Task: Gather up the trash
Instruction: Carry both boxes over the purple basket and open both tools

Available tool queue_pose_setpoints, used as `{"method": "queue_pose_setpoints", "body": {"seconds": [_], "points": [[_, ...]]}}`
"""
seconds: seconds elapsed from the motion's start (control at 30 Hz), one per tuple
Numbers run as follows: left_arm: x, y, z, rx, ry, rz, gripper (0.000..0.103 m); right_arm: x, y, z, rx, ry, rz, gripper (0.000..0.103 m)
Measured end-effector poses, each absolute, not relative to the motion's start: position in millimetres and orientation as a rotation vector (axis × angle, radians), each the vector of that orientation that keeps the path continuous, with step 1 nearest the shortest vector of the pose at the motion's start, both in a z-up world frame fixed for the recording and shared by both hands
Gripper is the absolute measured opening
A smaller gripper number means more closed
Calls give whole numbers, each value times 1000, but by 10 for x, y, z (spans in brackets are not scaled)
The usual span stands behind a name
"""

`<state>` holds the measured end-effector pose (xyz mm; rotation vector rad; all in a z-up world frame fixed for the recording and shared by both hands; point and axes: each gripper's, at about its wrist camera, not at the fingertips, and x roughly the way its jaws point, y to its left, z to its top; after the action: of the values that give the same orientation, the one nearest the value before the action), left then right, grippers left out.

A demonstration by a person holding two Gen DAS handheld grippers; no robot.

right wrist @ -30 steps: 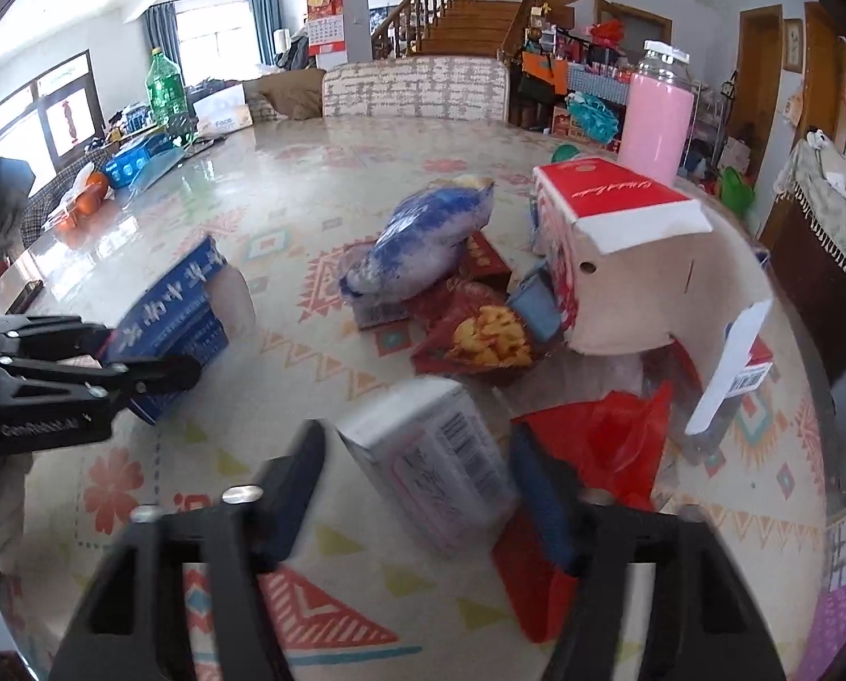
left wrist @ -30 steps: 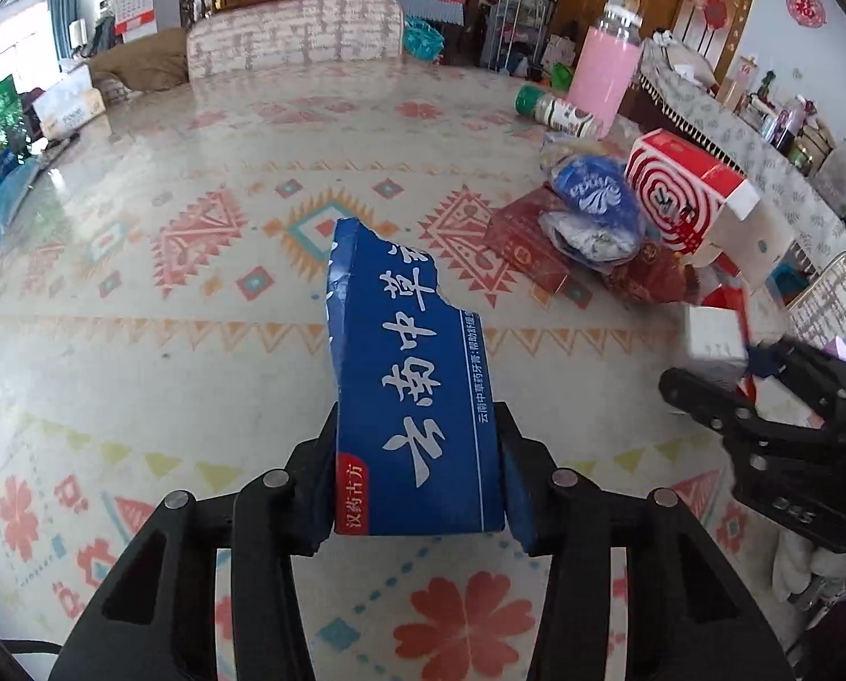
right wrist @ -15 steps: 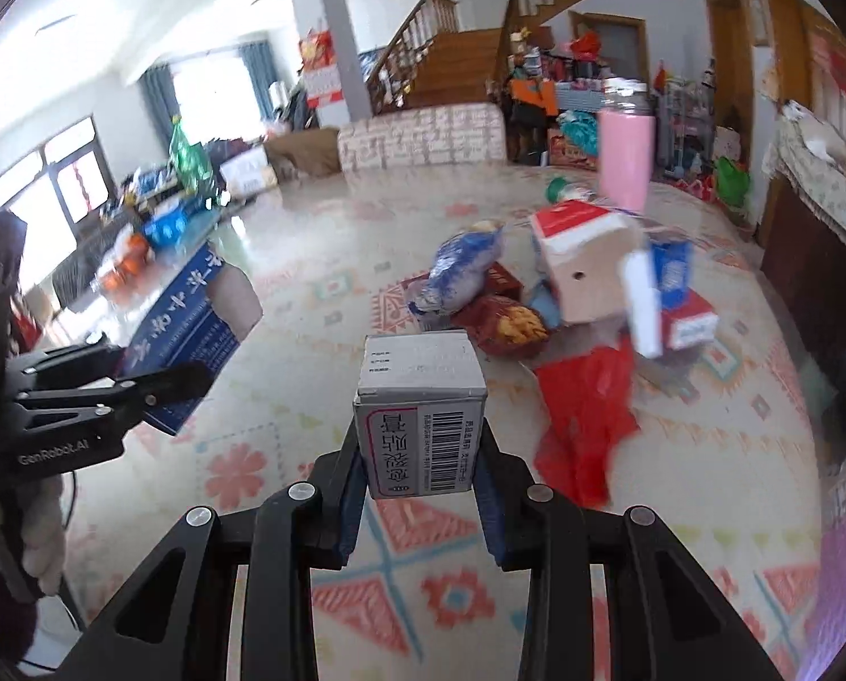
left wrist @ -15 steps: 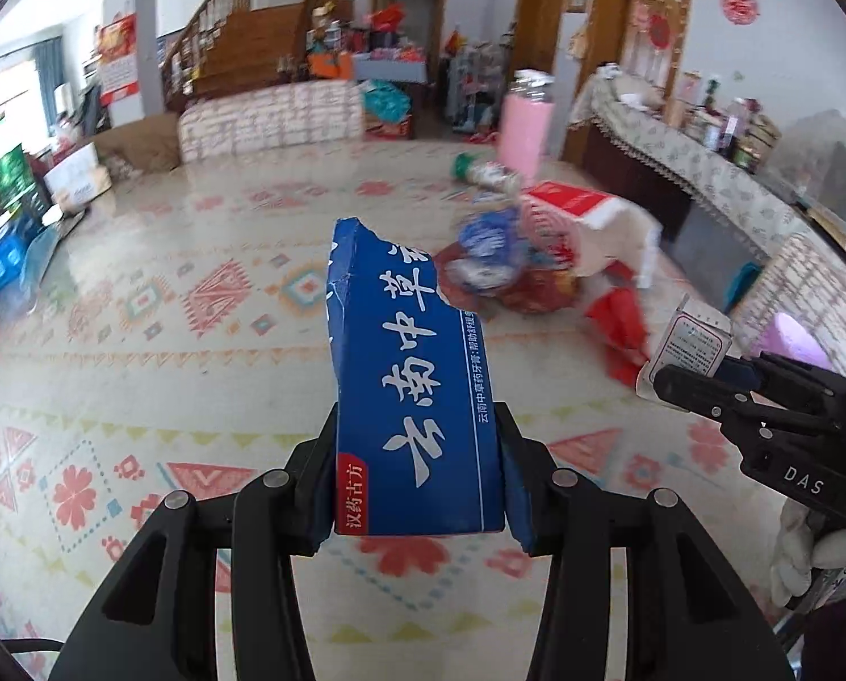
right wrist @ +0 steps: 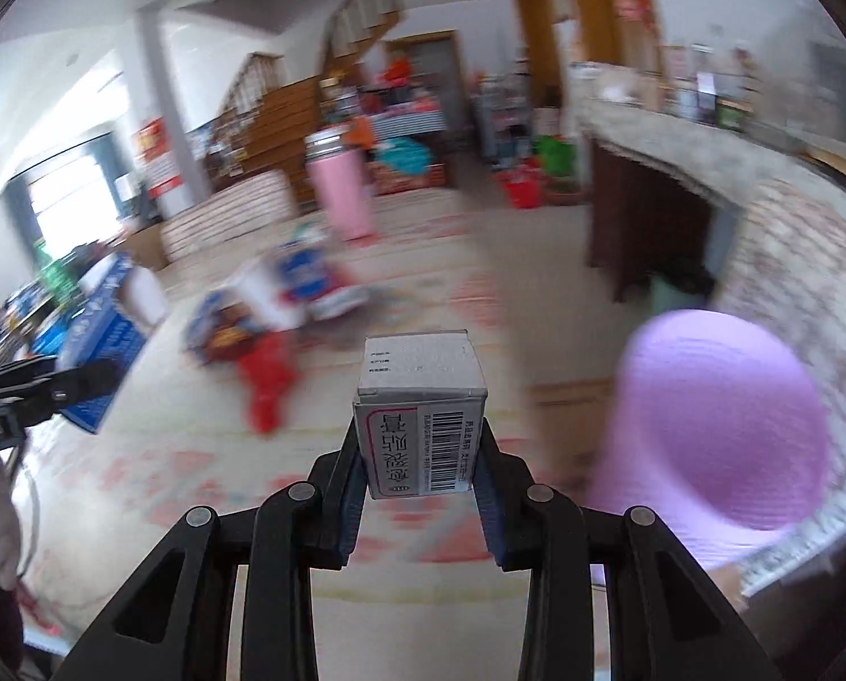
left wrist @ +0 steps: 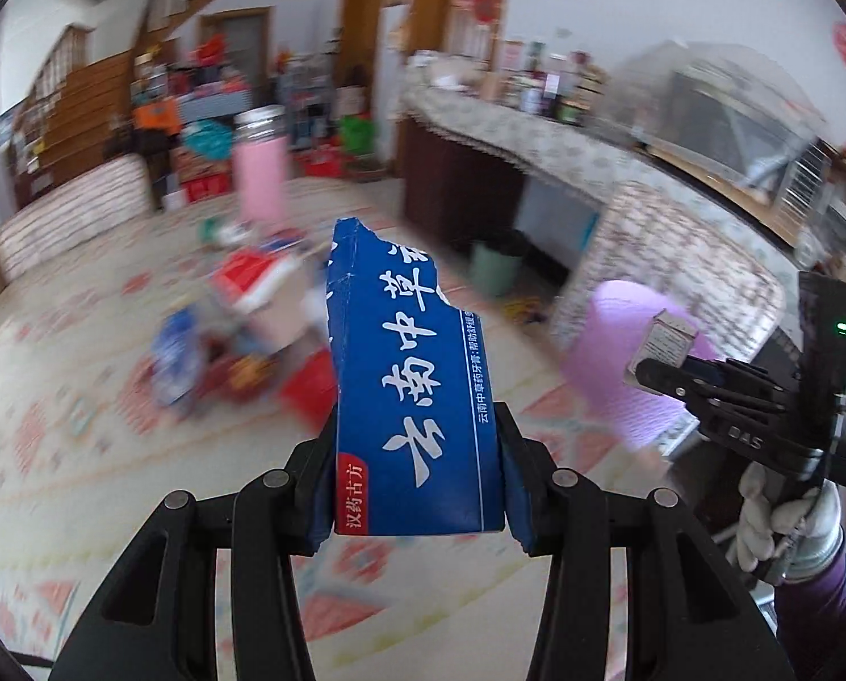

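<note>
Left gripper (left wrist: 417,488) jaws clamp torn blue toothpaste box (left wrist: 411,397); right gripper (right wrist: 421,488) jaws clamp small white barcoded box (right wrist: 421,425).

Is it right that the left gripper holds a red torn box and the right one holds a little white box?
Not quite. The torn box in the left gripper is blue, as the left wrist view shows. The right gripper does hold a little white box.

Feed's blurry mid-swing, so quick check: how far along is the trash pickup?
Done: nothing visibly binned yet. In hand: left gripper clamps the torn blue carton; right gripper clamps the small white box, near the purple bin. Left: the wrapper pile on the table.
</note>
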<state>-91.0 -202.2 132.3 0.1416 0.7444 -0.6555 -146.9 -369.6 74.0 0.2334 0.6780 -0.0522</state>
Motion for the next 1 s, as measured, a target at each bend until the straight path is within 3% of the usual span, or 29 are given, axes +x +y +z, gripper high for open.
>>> {"method": "queue_pose_setpoints", "body": {"seconds": [0.53, 0.57, 0.6, 0.63, 0.67, 0.7, 0.77, 1.0], "points": [[-532, -4342, 1202, 182, 879, -1007, 46, -1510, -5404, 386, 344, 739, -372, 37], [-514, -4454, 1170, 172, 886, -1026, 47, -1503, -5454, 351, 343, 744, -387, 38], [-487, -4574, 1123, 164, 898, -1044, 54, -1510, -5481, 327, 339, 747, -400, 39], [-473, -4634, 1084, 163, 906, -1047, 59, -1504, -5505, 297, 336, 754, -414, 42], [-450, -4694, 1042, 161, 914, -1048, 67, -1503, -5537, 276, 336, 759, -427, 52], [-428, -4735, 998, 158, 919, -1046, 68, -1519, -5556, 260, 339, 756, -439, 64], [-389, -4765, 925, 165, 936, -1033, 68, -1572, -5576, 249, 342, 741, -453, 71], [-224, -4745, 448, 235, 1054, -929, 68, -1680, -5704, 15, 377, 786, -553, 71]]}}
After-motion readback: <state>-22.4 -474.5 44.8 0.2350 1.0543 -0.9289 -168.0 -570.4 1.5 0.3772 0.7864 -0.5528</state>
